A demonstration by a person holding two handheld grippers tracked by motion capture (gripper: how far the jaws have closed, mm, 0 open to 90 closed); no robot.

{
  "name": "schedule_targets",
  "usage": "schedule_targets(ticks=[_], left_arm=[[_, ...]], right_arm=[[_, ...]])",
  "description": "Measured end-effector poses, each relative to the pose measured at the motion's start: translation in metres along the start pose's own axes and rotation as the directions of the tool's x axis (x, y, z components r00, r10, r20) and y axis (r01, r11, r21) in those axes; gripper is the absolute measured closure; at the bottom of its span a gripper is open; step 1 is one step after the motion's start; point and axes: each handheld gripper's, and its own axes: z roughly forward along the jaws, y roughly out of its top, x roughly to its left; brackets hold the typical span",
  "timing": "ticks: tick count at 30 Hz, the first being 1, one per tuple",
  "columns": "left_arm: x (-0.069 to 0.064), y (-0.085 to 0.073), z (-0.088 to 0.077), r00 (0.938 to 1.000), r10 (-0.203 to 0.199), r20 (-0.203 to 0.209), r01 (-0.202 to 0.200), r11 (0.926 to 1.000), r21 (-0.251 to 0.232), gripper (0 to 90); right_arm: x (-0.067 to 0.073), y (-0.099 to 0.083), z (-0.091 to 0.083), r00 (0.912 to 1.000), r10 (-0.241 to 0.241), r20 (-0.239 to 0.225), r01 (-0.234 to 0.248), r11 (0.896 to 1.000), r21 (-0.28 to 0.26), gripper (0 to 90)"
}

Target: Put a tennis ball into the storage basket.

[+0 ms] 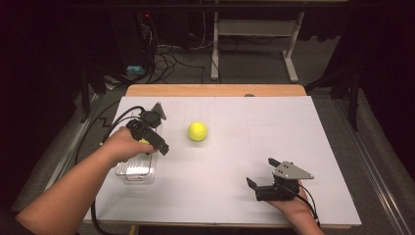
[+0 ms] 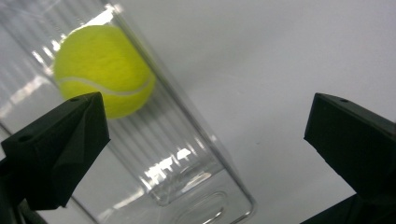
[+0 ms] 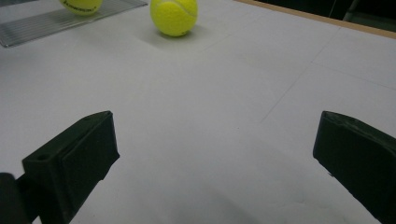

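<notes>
A yellow tennis ball (image 1: 197, 130) lies loose on the white sheet near the table's middle. A second tennis ball (image 2: 103, 70) rests inside a clear ribbed plastic container (image 1: 136, 170) at the left. My left gripper (image 1: 159, 144) hovers over that container, pointing down, jaws wide open and holding nothing (image 2: 205, 135). My right gripper (image 1: 261, 172) sits low at the front right, open and empty (image 3: 215, 154). It faces the loose ball (image 3: 174, 16) far ahead, with the container (image 3: 56, 21) and its ball (image 3: 81, 4) beyond on the left.
The white sheet (image 1: 293, 137) covers a wooden table whose far edge (image 1: 215, 90) shows. Cables (image 1: 112, 122) trail from the left gripper off the table's left side. Table legs and wiring stand on the floor behind.
</notes>
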Motion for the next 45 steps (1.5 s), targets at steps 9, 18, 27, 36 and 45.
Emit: schedule_targets(ticks=[9,18,27,36,45], left_arm=[[-0.044,-0.003,0.014,0.9959,0.085,0.033,-0.085,0.9964,-0.004,0.7],[-0.065,-0.003,0.023,0.9897,0.138,0.038,-0.139,0.9901,0.019,0.7],[-0.065,-0.007,0.023,0.9894,0.138,0.043,-0.138,0.9904,0.001,0.7],[-0.068,-0.007,0.024,0.9865,0.156,0.048,-0.157,0.9874,0.014,0.7],[-0.070,-0.009,0.026,0.9847,0.165,0.057,-0.166,0.9861,0.009,0.7]], right_arm=[[0.000,0.005,0.009,0.9998,0.015,-0.014,-0.015,1.000,-0.011,0.0],[0.001,0.034,0.051,0.9999,0.003,-0.013,-0.003,1.000,-0.012,0.1],[0.008,0.063,0.115,0.9997,-0.018,-0.018,0.019,0.999,0.036,1.3],[0.022,0.089,0.162,0.9990,0.003,-0.045,-0.001,0.999,0.053,4.2],[0.034,0.106,0.200,0.9982,0.002,-0.060,0.003,0.997,0.083,8.8]])
